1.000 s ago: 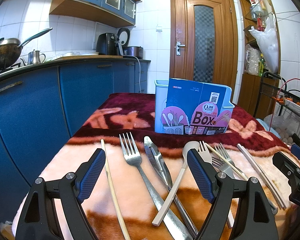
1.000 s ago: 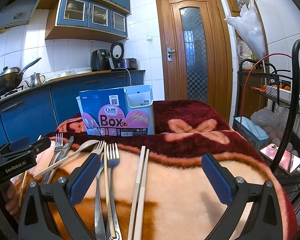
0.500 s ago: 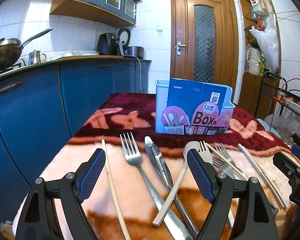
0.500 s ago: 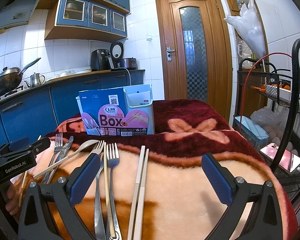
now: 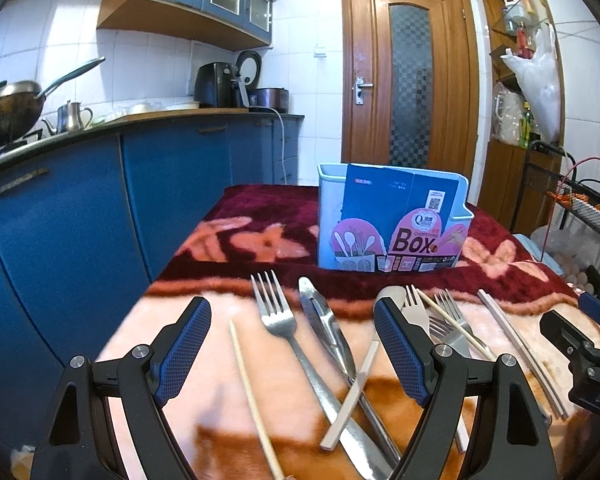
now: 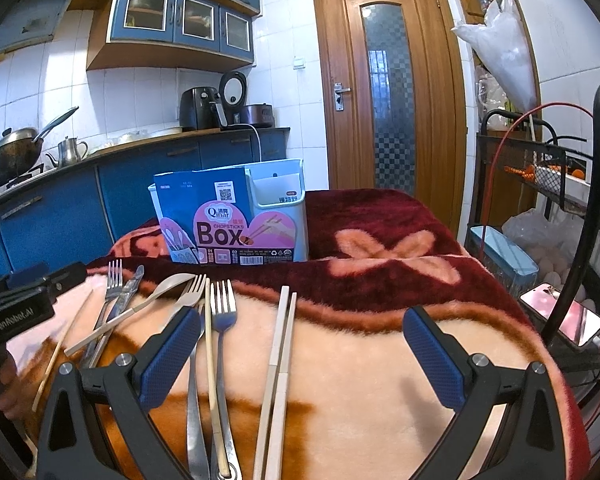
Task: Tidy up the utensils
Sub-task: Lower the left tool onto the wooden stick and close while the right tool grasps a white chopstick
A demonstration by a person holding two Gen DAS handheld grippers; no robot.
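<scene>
Blanket-covered tabletop (image 6: pixel 380 360) carries everything. Nearest, the left gripper (image 5: pixel 292 344) and the right gripper (image 6: pixel 300 348) hover above it, both with jaws apart and holding nothing, over a fork (image 5: pixel 276 312), knife (image 5: pixel 320 320), spoon (image 6: pixel 156 296) and pale chopsticks (image 6: pixel 280 344) lying flat. Farther back stands the utensil box (image 5: pixel 392 224).
</scene>
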